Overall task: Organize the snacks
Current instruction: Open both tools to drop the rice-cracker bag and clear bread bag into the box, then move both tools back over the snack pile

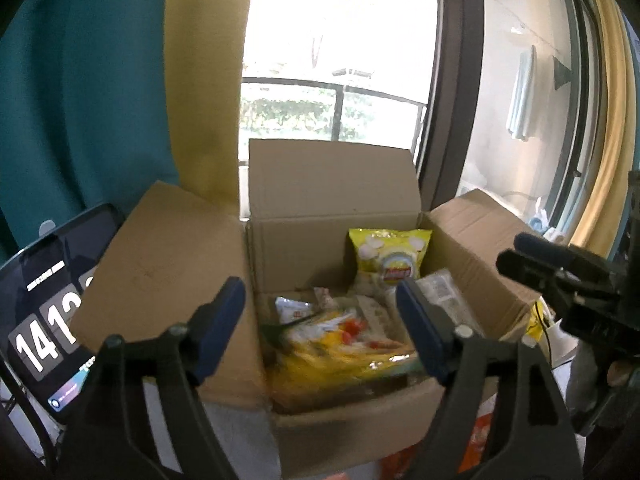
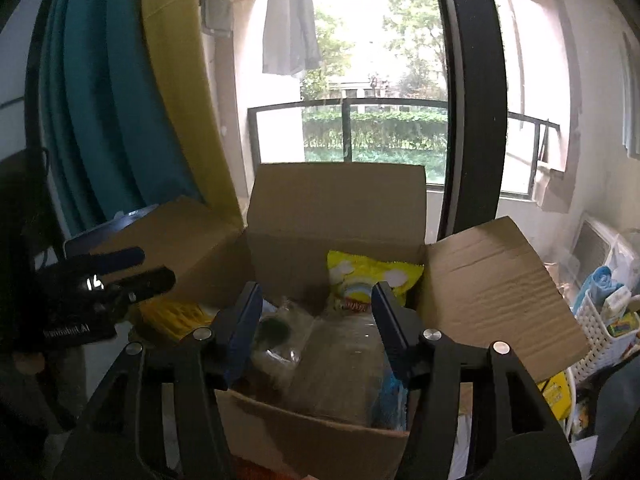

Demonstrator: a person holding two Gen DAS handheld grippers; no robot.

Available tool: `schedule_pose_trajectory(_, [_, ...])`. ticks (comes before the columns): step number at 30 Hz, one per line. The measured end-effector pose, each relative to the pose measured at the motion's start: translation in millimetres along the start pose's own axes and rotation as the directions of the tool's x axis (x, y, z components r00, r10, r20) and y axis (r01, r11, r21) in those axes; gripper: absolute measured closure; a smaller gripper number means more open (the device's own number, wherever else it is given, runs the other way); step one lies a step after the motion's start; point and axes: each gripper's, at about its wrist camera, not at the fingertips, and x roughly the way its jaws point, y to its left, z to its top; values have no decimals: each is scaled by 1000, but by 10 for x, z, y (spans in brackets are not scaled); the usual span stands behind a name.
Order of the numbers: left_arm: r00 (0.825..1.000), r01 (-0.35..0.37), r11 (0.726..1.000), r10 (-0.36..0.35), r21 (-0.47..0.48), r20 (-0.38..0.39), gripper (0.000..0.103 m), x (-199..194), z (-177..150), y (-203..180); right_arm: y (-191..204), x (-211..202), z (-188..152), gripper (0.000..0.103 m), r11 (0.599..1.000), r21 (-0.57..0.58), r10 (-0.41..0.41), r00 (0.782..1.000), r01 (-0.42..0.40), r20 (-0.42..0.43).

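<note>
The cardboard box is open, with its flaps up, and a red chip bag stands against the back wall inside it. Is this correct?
Not quite: the chip bag is yellow, not red. The left wrist view shows this clearly, and the right wrist view agrees. The rest is correct: the box is open, its flaps are up, and the bag stands against the back wall inside it.

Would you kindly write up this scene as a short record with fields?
container: cardboard box, flaps open, by the window
contents: yellow chip bag upright at the back wall; other snack packets, blurred
left tool: open, empty, over the box
right tool: open, empty, over the box
beside box: phone showing a clock, to the left in the left wrist view
</note>
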Motion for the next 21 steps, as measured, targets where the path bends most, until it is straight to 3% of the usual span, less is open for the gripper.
schedule_pose_trajectory(21, [998,55,998,-55,15,-2,20,-1027,-432,-252,49,-965,-520,43,998,52,-14,999,17,-44])
